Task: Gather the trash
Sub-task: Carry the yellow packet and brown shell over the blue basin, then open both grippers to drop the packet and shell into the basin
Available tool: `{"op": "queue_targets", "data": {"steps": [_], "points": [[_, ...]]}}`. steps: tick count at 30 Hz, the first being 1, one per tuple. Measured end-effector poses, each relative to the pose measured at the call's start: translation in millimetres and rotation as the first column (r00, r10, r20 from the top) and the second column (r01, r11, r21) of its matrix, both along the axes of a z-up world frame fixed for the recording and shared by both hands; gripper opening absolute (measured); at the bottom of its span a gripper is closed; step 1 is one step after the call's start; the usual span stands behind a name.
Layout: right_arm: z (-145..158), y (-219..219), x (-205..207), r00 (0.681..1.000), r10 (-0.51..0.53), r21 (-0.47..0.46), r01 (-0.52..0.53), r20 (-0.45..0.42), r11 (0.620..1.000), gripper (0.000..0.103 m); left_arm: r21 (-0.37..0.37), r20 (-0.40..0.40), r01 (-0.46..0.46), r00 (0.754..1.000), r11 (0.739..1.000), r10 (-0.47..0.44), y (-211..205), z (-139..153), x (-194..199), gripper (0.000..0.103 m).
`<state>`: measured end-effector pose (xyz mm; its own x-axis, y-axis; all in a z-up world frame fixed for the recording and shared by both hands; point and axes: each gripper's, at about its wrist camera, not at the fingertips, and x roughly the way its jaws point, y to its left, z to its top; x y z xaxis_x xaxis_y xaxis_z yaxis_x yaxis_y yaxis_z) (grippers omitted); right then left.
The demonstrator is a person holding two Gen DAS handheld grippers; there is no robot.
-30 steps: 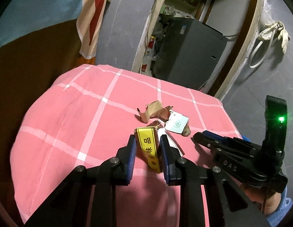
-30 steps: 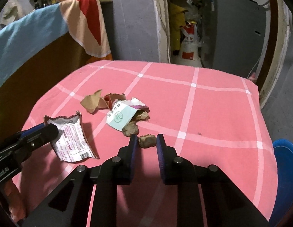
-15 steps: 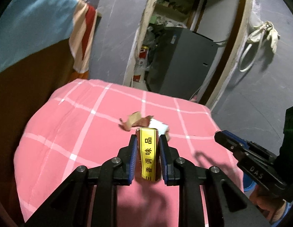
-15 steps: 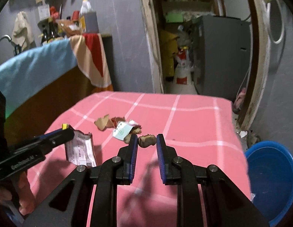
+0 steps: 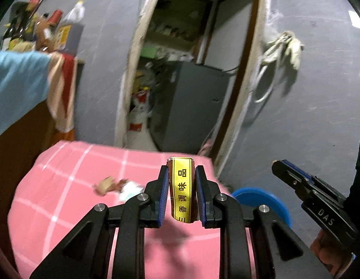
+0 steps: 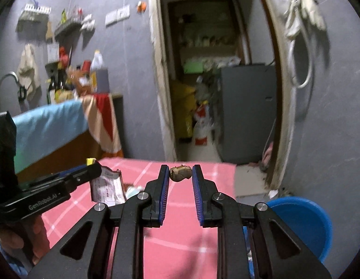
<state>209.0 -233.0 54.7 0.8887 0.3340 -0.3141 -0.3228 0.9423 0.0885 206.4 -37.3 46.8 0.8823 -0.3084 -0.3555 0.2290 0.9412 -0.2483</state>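
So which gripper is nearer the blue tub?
Right. The right gripper, shut on a brown lump, hangs just left of the blue tub. The left gripper, shut on a yellow packet, is further left over the pink cloth.

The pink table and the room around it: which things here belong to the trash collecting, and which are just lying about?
Part of the job:
- yellow seasoning packet in the left gripper
- brown lump in the right gripper
- paper scraps left on the pink table
- blue bucket, probably the bin

Just lying about:
- hanging rag
- bottles
- draped towel
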Motion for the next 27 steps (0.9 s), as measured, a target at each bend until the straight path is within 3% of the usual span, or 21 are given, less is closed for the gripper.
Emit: {"op": "queue_targets", "data": {"steps": [7, 12, 19, 27], "points": [[19, -41, -27, 0.988, -0.09, 0.017, 0.088, 0.128, 0.996, 0.018, 0.001, 0.11, 0.107, 0.988, 0.994, -0.106, -50, 22, -6, 0.019], [23, -67, -38, 0.974, -0.156, 0.022, 0.154, 0.165, 0.988, 0.018, 0.005, 0.15, 0.176, 0.973, 0.984, -0.175, -88, 31, -5, 0.019], [13, -104, -46, 0.96, -0.237, 0.026, 0.236, 0.151, 0.971, 0.018, 0.002, 0.126, 0.245, 0.962, 0.969, -0.244, -135, 25, 10, 0.019], [-17, -137, -41, 0.947, -0.313, 0.037, 0.311, 0.067, 0.95, 0.018, 0.028, 0.046, 0.293, 0.955, 0.956, -0.294, -167, 2, 31, 0.019]]}}
